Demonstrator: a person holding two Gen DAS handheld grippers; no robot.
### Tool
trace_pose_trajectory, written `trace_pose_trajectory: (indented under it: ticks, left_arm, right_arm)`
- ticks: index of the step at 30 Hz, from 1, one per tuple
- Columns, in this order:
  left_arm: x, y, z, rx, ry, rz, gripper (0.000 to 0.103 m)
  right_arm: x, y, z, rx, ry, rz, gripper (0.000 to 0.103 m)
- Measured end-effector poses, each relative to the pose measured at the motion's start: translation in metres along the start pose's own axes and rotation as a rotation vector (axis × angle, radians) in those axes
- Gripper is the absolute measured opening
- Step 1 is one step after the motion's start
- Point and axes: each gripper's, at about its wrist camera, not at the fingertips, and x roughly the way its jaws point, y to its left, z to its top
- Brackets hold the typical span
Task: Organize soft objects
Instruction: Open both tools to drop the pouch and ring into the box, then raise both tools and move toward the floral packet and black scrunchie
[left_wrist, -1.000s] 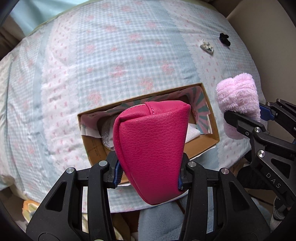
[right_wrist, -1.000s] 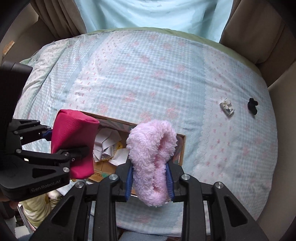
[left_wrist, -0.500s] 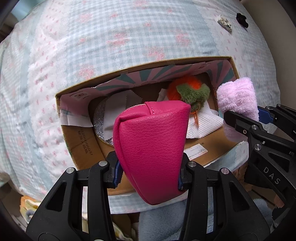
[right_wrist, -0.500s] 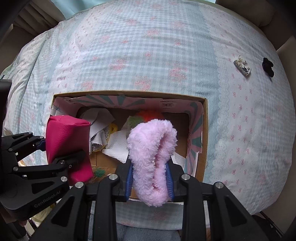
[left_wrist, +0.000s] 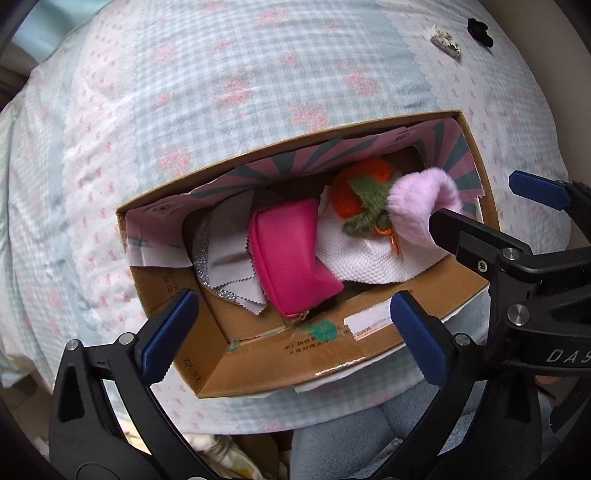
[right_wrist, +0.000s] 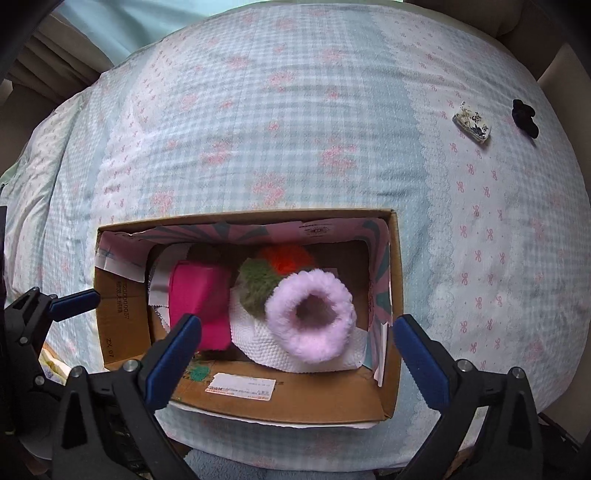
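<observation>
An open cardboard box (left_wrist: 362, 354) (right_wrist: 303, 402) lies on the bed near its front edge. Inside it lie a magenta pouch (left_wrist: 288, 254) (right_wrist: 199, 295), a fluffy pink ring-shaped item (left_wrist: 421, 206) (right_wrist: 310, 314), an orange and green plush (left_wrist: 362, 195) (right_wrist: 273, 269), a white textured cloth (left_wrist: 362, 251) (right_wrist: 258, 343) and grey fabric swatches (left_wrist: 229, 251). My left gripper (left_wrist: 291, 332) is open and empty above the box's near wall. My right gripper (right_wrist: 295, 354) is open and empty above the pink item; it also shows in the left wrist view (left_wrist: 491, 206).
The bed has a blue checked cover with pink bows (right_wrist: 295, 129). A small blue-and-white patterned item (right_wrist: 472, 122) (left_wrist: 447, 40) and a small black item (right_wrist: 524, 114) (left_wrist: 480, 29) lie at the far right of the bed. Curtains hang beyond the far left corner.
Both grippers opened. The magenta pouch left my left gripper and the fluffy pink item left my right gripper; both now lie in the box.
</observation>
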Motion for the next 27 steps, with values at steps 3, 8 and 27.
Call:
trace_pose_trajectory:
  ticks: [3,8,27]
  left_arm:
    - [0.001,-0.004,-0.004,0.016,-0.003,0.011,0.103]
    - [-0.003,-0.004,-0.008,-0.008,-0.010,0.006,0.103]
    - [-0.085,-0.005,-0.036,-0.083,-0.150,-0.004,0.103]
  right_arm:
    - [0.000,-0.001,-0.003,-0.001,-0.012,-0.001,0.103]
    - [-0.005,0.000,-0.008,-0.015,-0.019,-0.005,0.103]
    - [-0.101,0.017,-0.023,-0.060,-0.161,-0.005,0.103]
